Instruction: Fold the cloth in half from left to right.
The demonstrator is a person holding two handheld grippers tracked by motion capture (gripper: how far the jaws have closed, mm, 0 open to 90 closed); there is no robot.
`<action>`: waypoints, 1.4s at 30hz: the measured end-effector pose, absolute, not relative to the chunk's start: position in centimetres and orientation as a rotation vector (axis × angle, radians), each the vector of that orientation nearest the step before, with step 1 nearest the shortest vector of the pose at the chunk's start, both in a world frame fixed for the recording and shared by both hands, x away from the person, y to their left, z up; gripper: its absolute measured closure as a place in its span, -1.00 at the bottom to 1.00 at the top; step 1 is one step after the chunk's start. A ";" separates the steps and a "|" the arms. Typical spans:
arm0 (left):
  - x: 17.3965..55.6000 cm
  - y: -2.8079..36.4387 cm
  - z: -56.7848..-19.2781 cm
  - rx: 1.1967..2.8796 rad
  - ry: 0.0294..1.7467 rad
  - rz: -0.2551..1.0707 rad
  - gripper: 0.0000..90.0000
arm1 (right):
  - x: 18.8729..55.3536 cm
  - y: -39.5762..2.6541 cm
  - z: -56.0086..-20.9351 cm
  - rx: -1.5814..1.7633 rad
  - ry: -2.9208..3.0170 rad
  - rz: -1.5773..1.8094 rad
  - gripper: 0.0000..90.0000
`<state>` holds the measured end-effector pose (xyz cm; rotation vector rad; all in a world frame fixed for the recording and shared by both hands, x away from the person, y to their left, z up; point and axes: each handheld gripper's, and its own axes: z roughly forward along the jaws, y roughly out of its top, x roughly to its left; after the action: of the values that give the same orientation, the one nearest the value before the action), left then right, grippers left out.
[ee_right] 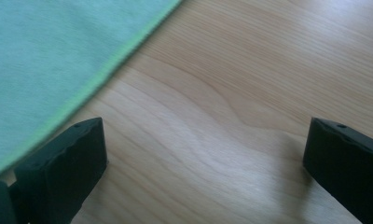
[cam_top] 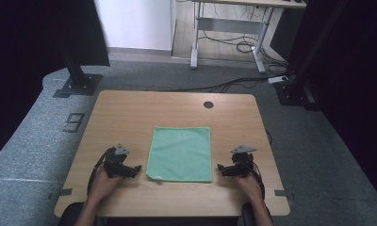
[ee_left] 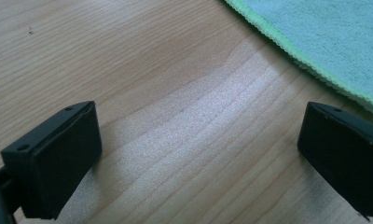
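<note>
A green cloth [cam_top: 180,153] lies flat in the middle of the wooden table [cam_top: 130,113]. My left gripper [cam_top: 135,168] rests on the table just left of the cloth's near left corner, jaws wide apart over bare wood. In the left gripper view the cloth [ee_left: 324,37] edge runs across the upper right, beyond the gripper [ee_left: 198,158]. My right gripper [cam_top: 220,167] sits just right of the cloth's near right corner, also open and holding nothing. In the right gripper view the cloth [ee_right: 49,56] fills the upper left, ahead of the gripper [ee_right: 203,163].
A dark round cable hole [cam_top: 208,104] sits near the table's far edge. Black stand bases [cam_top: 78,84] and a desk frame [cam_top: 229,28] with cables stand on the grey floor beyond the table. Bare wood surrounds the cloth on all sides.
</note>
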<state>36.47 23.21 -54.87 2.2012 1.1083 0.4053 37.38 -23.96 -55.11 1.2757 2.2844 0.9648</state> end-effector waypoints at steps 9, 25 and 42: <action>36.5 23.2 -54.9 2.202 1.107 0.406 -1.00 | 36.1 -20.3 -54.1 1.183 2.331 1.004 -1.00; 36.5 23.2 -54.9 2.202 1.108 0.406 -1.00 | 35.8 -17.8 -54.7 1.076 2.415 0.877 -1.00; 36.5 23.2 -54.9 2.203 1.107 0.406 -1.00 | 36.6 -21.9 -54.6 1.190 2.320 0.811 -1.00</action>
<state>36.48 23.21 -54.86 2.2029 1.1068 0.4056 36.62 -21.92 -54.61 1.1898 2.3200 0.8107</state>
